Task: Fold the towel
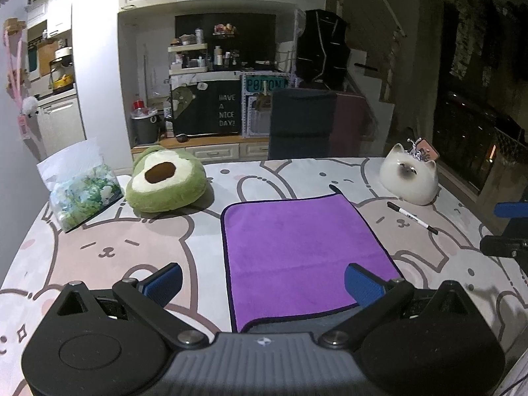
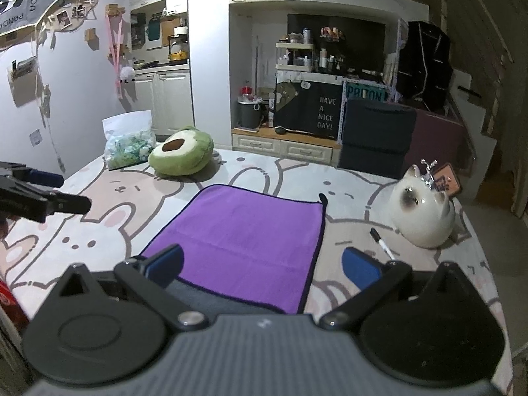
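A purple towel [image 1: 297, 250] with a dark hem lies flat on the bunny-print table; it also shows in the right wrist view [image 2: 244, 244]. A small hanging loop sticks out at its far right corner. My left gripper [image 1: 264, 282] is open and empty, held just above the towel's near edge, its right finger over the near right part. My right gripper [image 2: 262, 265] is open and empty above the towel's near right corner. Each gripper shows at the edge of the other's view.
A green avocado plush [image 1: 166, 181] and a bag of green and white pieces [image 1: 82, 191] sit at the far left. A white cat-shaped jar [image 1: 409, 175] and a black marker [image 1: 412, 217] lie right of the towel. The table edge runs close on the right.
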{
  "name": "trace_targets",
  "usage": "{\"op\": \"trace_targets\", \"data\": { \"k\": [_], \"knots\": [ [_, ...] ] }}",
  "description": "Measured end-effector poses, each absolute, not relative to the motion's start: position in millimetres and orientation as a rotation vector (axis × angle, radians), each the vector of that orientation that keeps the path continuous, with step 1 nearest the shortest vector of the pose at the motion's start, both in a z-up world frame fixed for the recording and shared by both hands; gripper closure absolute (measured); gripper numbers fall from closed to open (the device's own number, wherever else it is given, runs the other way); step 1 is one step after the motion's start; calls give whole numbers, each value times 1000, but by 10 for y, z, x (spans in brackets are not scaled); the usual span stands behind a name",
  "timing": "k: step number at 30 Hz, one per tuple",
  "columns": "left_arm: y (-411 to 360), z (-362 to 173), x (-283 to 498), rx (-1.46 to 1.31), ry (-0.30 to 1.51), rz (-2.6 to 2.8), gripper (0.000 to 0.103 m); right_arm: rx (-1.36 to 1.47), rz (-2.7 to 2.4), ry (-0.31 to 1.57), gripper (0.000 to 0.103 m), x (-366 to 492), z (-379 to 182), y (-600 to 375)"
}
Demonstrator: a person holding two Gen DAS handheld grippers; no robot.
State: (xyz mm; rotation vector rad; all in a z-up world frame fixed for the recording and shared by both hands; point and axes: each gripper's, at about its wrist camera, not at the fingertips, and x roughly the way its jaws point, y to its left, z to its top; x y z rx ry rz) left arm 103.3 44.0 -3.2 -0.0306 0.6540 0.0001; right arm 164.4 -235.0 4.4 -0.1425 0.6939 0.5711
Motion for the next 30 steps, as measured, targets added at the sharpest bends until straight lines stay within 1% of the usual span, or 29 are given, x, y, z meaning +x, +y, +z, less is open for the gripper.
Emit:
{"op": "trace_targets", "data": {
  "k": [6, 11, 15, 16, 19, 21, 22, 24, 27, 29, 30],
  "knots": [
    [538, -191, 1201, 8, 639, -55, 0, -130, 614, 729, 0, 1934, -141, -2383],
    [654, -378, 1369, -1, 678, -123, 0, -78, 630, 751, 0, 2176, -390, -2448],
    [795, -572, 1505, -38, 715, -190, 1, -91, 655, 776, 0, 2344, -606, -2476],
    [828, -622, 1547, -42, 730, -209, 2, -106, 672, 789, 0, 2389, -667, -2478],
    [927, -759, 1655, -78, 777, -271, 12, -137, 717, 842, 2, 2495, -833, -2481],
    [999, -853, 1718, -120, 814, -304, 17, -135, 750, 877, 13, 2554, -935, -2485],
    [1030, -898, 1746, -134, 833, -316, 21, -133, 763, 897, 17, 2581, -985, -2485],
    [1061, -984, 1801, -138, 874, -323, 27, -141, 774, 938, 30, 2627, -1098, -2472],
    [1115, -1119, 1865, -149, 931, -324, 36, -131, 784, 1010, 44, 2714, -1261, -2467],
    [1155, -1201, 1895, -170, 965, -325, 43, -117, 791, 1056, 50, 2766, -1360, -2460],
    [1170, -1232, 1903, -182, 978, -329, 44, -116, 792, 1074, 53, 2781, -1410, -2463]
  ]
}}
